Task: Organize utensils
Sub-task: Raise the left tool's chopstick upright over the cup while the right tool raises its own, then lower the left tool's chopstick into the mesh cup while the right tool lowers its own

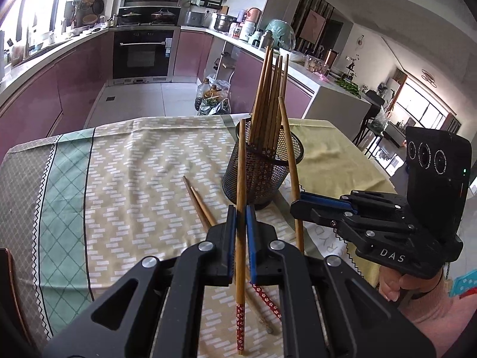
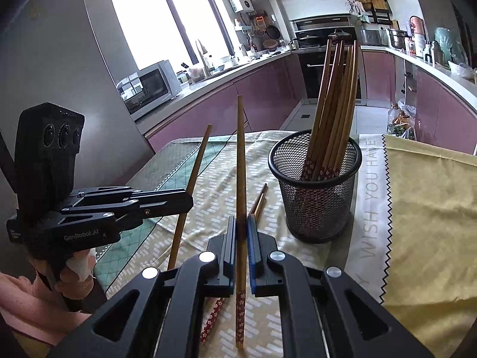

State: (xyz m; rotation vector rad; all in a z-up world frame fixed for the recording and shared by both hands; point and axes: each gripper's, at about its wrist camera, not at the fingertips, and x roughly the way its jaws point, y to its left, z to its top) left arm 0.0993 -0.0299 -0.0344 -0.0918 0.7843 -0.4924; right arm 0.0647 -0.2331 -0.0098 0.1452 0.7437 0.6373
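Between the clenched blue pads of my left gripper (image 1: 241,217) stands one slim brown wooden chopstick (image 1: 241,179); my right gripper (image 2: 241,229) pinches another (image 2: 241,164). Light, stiff and smooth, each seems best held mid-shaft. Red floral ends hang low. Centre-right stands the black mesh cup (image 2: 316,208), already holding several.

Home kitchen: oven (image 1: 143,55), microwave (image 2: 150,88), counters (image 2: 238,67).
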